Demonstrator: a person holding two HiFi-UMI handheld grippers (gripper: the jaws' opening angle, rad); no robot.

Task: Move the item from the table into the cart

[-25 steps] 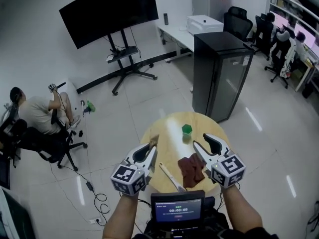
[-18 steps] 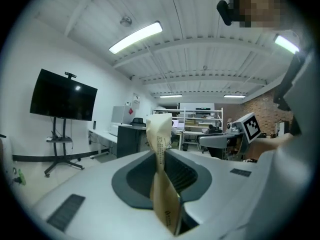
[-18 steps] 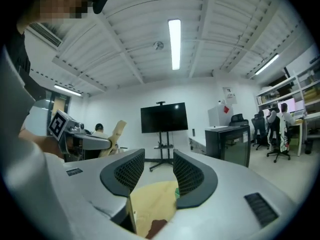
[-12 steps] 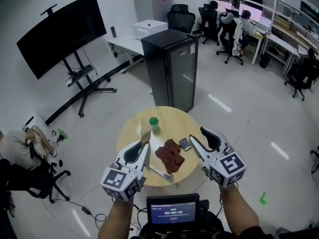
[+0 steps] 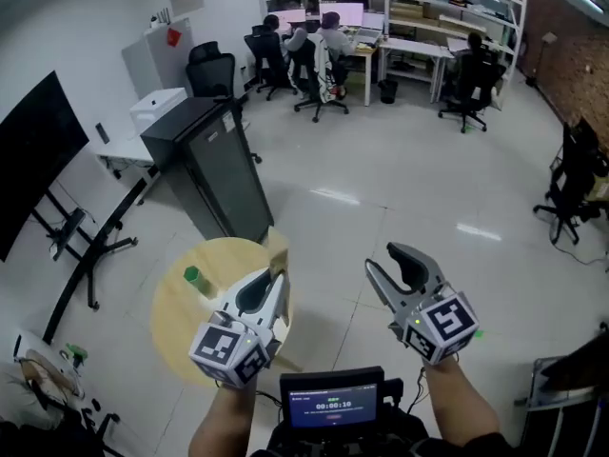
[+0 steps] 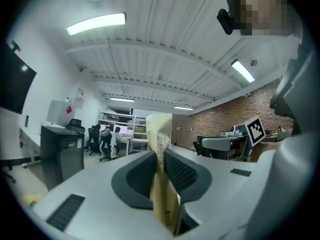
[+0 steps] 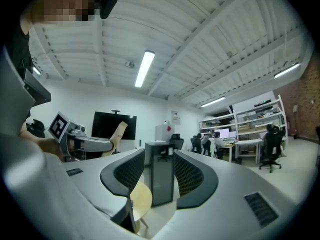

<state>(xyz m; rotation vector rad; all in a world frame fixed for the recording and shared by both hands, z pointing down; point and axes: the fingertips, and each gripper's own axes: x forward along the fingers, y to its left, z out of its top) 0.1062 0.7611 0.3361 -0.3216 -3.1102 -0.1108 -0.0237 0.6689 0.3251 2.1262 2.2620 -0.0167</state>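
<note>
My left gripper (image 5: 277,285) is shut on a thin tan paper packet (image 5: 277,251), whose top sticks out past the fingertips. In the left gripper view the packet (image 6: 161,134) stands upright between the dark pads, with small print along one edge. My right gripper (image 5: 388,268) is held level with it to the right, open with nothing between its jaws. In the right gripper view the jaws of my right gripper (image 7: 159,171) frame only the room, and the packet (image 7: 118,133) shows at the left. No cart can be made out.
The round wooden table (image 5: 176,312) lies to the lower left with a small green cup (image 5: 193,275) on it. A tall black cabinet (image 5: 215,167) stands behind it. People sit at desks (image 5: 314,36) far back. A dark frame (image 5: 566,388) shows at the lower right edge.
The view has swung right, so the table slid from the centre to the lower left and the brown cloth left view. Both grippers stay as they were, the left still gripping the packet.
</note>
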